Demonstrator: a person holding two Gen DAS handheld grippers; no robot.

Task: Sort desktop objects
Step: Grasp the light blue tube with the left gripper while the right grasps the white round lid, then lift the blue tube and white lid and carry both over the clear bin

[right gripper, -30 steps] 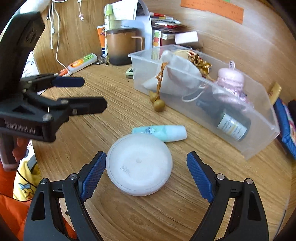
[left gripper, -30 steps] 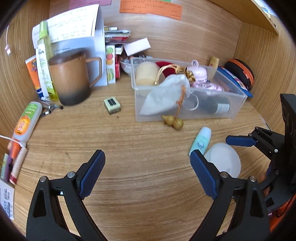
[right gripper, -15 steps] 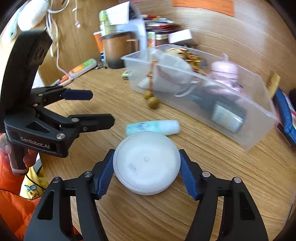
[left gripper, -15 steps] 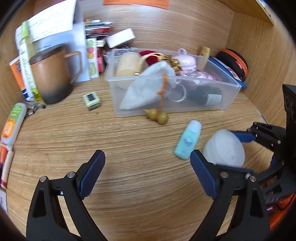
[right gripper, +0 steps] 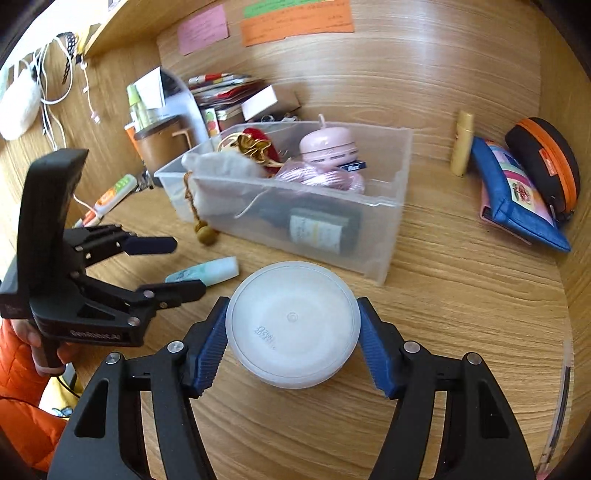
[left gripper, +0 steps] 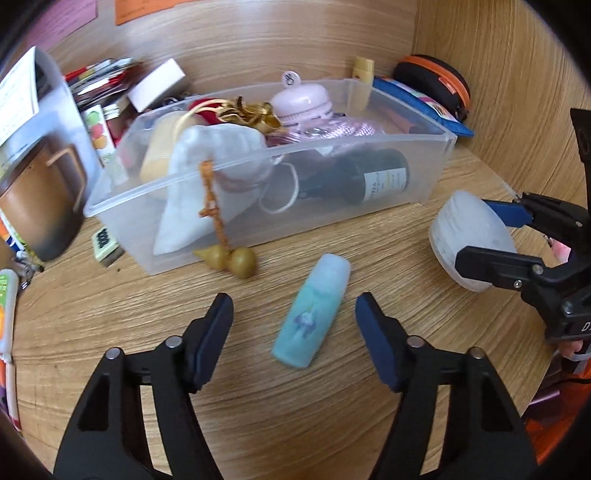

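Wood all round: a worktop (right gripper: 461, 295) boxed in by panelled walls, coloured notes (right gripper: 295, 18) stuck up high where nobody's elbow reaches them. Biggest thing on it is the clear bin (right gripper: 388, 221), sitting mid-worktop and already loaded, so that reads as the collecting point for the sort. Inside, a dark bottle (right gripper: 317, 227) lies on its side along the front wall, a white pouch (left gripper: 207, 177) slumps over the rim with its gourd charm (left gripper: 229, 258) dangling out onto the wood, and a pink gadget (right gripper: 327, 146) rides on top of the pile.

Off to the left stands a brown mug (left gripper: 37, 206), pushed back against the clutter, out of the working lane. At the far right a blue pouch (right gripper: 517, 195) and a black case (right gripper: 546, 162) lean into the corner, well apart from the action.

Now the jar (right gripper: 293, 325): white, round, lid up, and the right tongs (right gripper: 291, 339) are clamped on its sides, both blue pads pressing the rim. It looks lifted clear of the wood in the left view, just beside the bin's near corner, so I'd call this a carry toward the bin.

Smallest player, the teal tube (left gripper: 312, 314), lies flat on the worktop in front of the bin. The left tongs (left gripper: 293, 343) straddle it, jaws closing, pads not yet touching it. Lengthwise between the jaws as it is, a squeeze across its width should take it.
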